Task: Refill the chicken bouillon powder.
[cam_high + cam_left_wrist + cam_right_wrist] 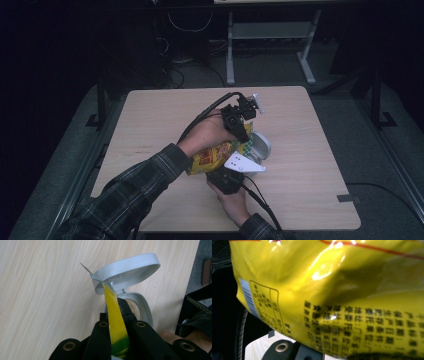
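Fingers (pixel 117 315) on one yellow bag (pixel 212 157), one container (pixel 135 272)

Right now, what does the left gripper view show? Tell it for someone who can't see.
The left gripper is shut on the edge of a yellow packet, holding it above a small grey container. The container's hinged lid stands open, with something tan inside. All this sits on a pale wooden table.
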Action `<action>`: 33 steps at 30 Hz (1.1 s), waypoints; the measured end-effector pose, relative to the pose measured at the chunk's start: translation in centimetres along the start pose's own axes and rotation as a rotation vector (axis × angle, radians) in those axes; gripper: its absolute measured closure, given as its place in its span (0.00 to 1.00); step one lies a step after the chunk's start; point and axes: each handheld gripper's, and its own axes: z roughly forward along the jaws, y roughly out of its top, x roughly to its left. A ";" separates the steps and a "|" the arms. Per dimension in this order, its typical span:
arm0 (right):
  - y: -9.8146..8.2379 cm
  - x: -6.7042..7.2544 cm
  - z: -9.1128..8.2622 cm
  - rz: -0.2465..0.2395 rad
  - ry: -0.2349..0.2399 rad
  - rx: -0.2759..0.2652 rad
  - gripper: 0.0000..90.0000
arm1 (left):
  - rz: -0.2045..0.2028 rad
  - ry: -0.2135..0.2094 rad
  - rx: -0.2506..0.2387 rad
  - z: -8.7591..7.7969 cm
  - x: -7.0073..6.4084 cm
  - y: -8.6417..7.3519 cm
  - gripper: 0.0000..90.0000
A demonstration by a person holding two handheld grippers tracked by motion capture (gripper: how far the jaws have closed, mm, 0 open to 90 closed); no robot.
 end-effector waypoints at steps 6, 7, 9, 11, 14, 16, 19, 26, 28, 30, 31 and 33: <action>0.0 0.0 0.0 -0.003 0.002 0.004 1.00 | -0.002 -0.002 -0.005 0.0 0.0 -0.1 1.00; 0.0 0.0 0.0 -0.005 0.002 0.006 1.00 | -0.007 -0.003 -0.008 0.0 0.0 -0.2 1.00; -0.1 0.0 0.0 -0.007 0.003 0.012 1.00 | -0.006 -0.006 -0.013 0.0 0.1 -0.4 1.00; -0.2 0.1 0.1 -0.013 0.003 0.017 1.00 | -0.015 -0.012 -0.022 -0.1 0.1 -0.6 1.00; -0.2 0.1 0.2 -0.025 0.006 0.017 1.00 | -0.015 -0.010 -0.038 -0.3 0.1 -0.9 1.00; -0.2 0.2 0.2 -0.028 0.006 0.017 1.00 | -0.013 -0.014 -0.042 -0.4 0.1 -1.0 1.00; -0.2 0.4 0.2 -0.035 0.007 0.021 1.00 | -0.015 -0.016 -0.051 -0.6 0.1 -1.3 1.00; -0.4 0.4 0.4 -0.038 0.010 0.042 1.00 | -0.026 -0.030 -0.081 -0.6 0.2 -1.9 1.00; -0.4 0.5 0.4 -0.044 0.008 0.050 1.00 | -0.030 -0.039 -0.093 -0.7 0.3 -2.2 1.00; -0.5 0.6 0.4 -0.049 0.008 0.054 1.00 | -0.031 -0.047 -0.108 -0.8 0.3 -2.4 1.00; -0.5 0.6 0.4 -0.050 0.007 0.056 1.00 | -0.032 -0.052 -0.113 -0.9 0.3 -2.6 1.00; -0.5 0.6 0.4 -0.051 0.010 0.060 1.00 | -0.039 -0.064 -0.132 -1.1 0.4 -3.0 1.00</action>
